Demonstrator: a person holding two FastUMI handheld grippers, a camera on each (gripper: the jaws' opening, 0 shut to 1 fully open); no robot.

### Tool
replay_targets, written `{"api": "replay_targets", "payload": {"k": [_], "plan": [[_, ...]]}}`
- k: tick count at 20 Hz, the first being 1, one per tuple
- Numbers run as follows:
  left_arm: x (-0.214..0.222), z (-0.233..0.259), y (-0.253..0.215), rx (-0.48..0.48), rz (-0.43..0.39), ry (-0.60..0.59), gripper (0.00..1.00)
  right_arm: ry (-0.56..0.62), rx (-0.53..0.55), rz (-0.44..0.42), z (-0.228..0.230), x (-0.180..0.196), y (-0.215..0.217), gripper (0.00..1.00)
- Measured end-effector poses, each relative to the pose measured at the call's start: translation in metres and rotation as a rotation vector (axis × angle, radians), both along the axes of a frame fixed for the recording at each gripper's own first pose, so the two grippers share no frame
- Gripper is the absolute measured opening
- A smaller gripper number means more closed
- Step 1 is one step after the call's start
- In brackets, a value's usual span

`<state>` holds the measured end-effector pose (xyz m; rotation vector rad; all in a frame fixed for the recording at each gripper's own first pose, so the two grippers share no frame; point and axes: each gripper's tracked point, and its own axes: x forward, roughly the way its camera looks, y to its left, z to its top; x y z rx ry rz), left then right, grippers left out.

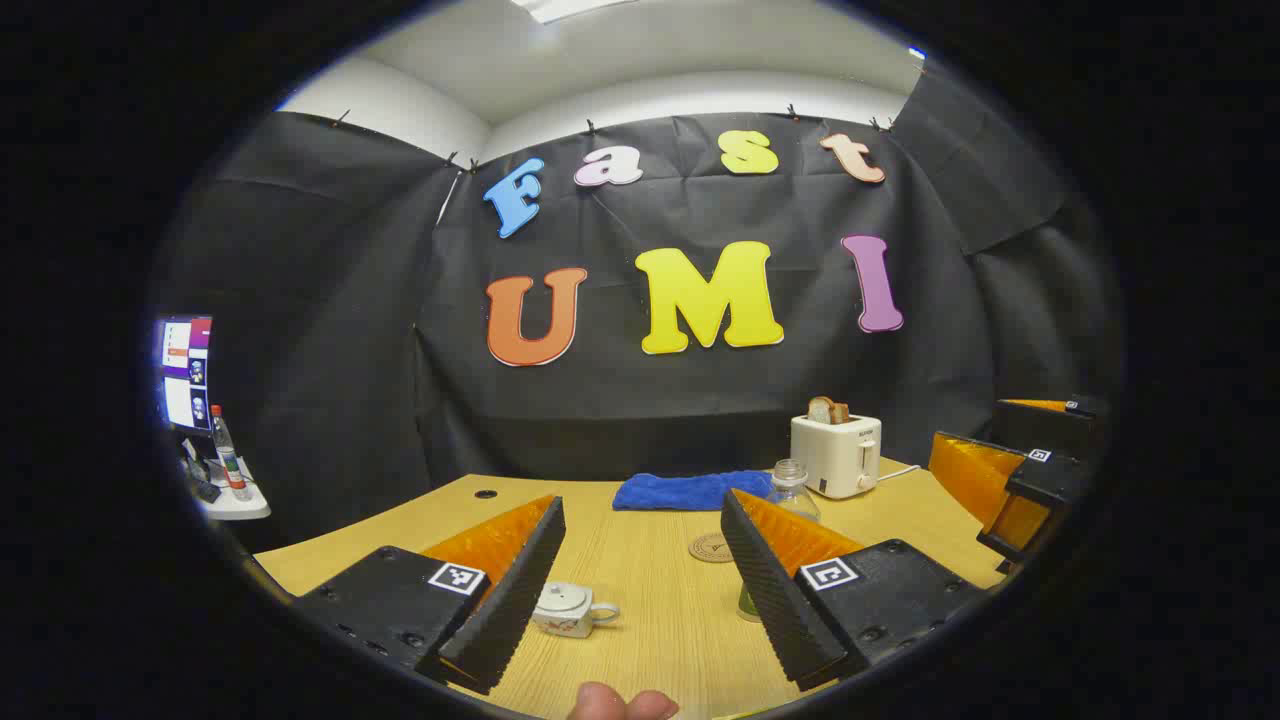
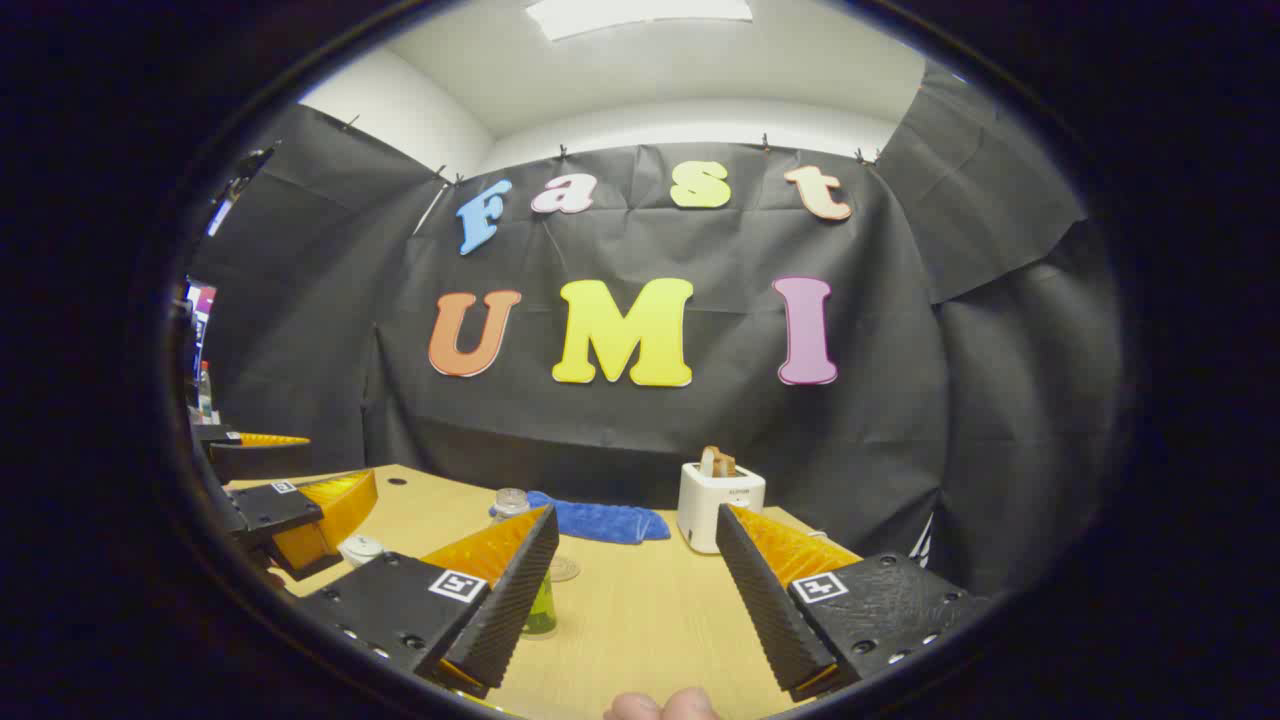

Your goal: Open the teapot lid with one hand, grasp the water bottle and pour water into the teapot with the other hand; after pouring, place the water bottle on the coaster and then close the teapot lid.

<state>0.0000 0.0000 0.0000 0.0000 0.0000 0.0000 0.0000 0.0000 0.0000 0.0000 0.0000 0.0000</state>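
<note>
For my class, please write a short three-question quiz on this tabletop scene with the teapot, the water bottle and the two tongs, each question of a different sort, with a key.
1. True or false: the teapot has its lid on.
2. Multiple choice: what sits in the toaster? A) bread B) a spoon C) a cup
3. Fill in: the blue towel lies beside the ____ at the back of the table.

Key:
1. True. The left tongs hang open, holding nothing.
2. A.
3. Toaster. The water bottle stands before the towel, uncapped; the right tongs are open too, and the coaster is bare.

White teapot [image 1: 566, 608], blue towel [image 1: 692, 490], white toaster [image 1: 836, 455]
</note>
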Motion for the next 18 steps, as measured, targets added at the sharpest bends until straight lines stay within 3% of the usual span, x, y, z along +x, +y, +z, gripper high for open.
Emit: {"api": "replay_targets", "payload": {"k": [18], "plan": [[0.012,-0.018,0.024,-0.020,0.021,0.043,0.98,-0.019,-0.006,-0.004,0.005,0.001,0.012,0.94]]}}
